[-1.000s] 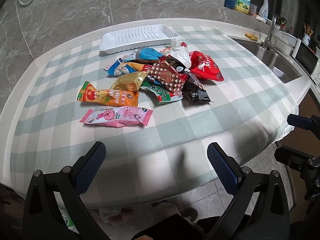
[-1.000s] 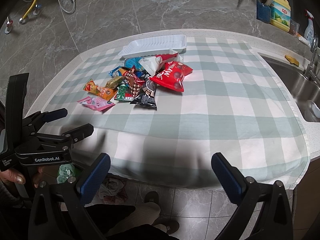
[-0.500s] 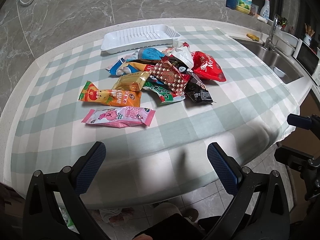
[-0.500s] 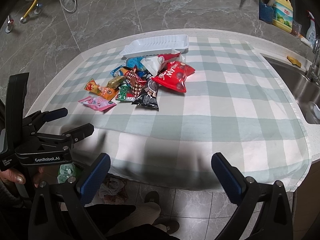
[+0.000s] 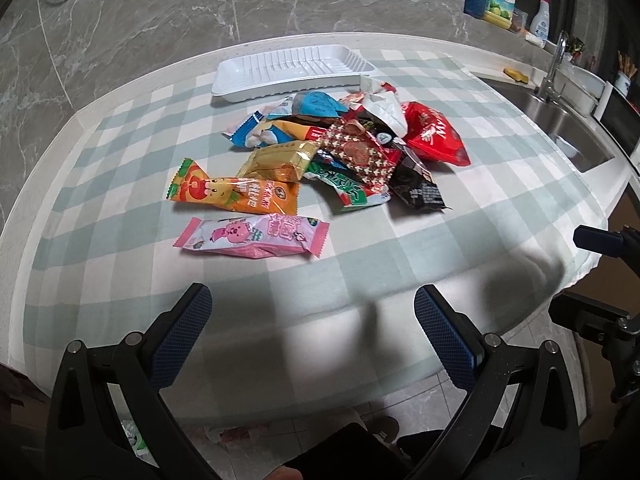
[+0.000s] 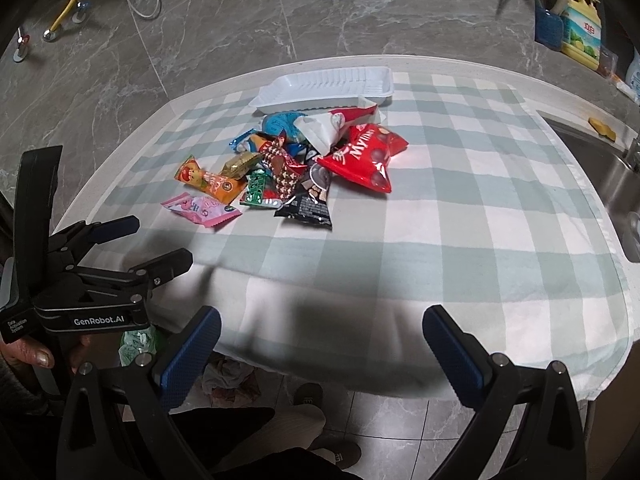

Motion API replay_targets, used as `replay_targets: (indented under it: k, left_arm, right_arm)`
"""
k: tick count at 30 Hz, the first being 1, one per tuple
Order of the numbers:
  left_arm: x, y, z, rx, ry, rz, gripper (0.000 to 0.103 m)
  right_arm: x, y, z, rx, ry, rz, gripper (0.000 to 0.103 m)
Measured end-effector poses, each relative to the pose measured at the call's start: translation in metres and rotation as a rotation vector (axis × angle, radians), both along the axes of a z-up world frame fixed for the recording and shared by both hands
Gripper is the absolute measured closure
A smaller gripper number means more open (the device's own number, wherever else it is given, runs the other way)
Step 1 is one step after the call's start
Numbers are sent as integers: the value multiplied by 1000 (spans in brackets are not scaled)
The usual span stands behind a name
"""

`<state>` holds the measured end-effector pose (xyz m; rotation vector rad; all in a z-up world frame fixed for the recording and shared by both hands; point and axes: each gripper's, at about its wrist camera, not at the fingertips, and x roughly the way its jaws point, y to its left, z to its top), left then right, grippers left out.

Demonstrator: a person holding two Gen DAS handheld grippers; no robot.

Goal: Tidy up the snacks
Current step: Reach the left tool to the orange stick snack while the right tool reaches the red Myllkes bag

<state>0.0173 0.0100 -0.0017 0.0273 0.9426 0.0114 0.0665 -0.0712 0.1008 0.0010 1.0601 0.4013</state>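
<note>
- The snacks [image 5: 332, 156] lie heaped mid-table on the checked cloth [image 5: 500, 200], just in front of the white tray [image 5: 288, 66], probably their destination.
- The left gripper [image 5: 312, 320] hangs at the table's near edge, fingers spread and empty, nearest the pink packet [image 5: 252, 236].
- The right gripper [image 6: 320, 344] waits likewise, released, holding nothing.

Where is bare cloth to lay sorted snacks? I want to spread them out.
Free: the wide stretch between the red bag and the sink, and the near strip below the pink packet. Crowded: the pile against the white tray.
</note>
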Motion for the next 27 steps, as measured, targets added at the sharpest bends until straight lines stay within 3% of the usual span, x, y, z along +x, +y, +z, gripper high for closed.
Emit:
replay_targets:
  k: [7,15,20,27]
  left_arm:
    - [18,14,-2,9,7,7,0]
    - [47,33,2,118,-14,-26,0]
    - [66,45,7,281,-52,-103,0]
    - [89,52,-1,557,-92,-322,0]
  right_arm:
    - [20,7,-2,3,10,7,0]
    - [60,15,-4,19,23,-16,0]
    - [87,21,-9,27,37,-36,0]
    - [121,29,-17,37,67,-71,5]
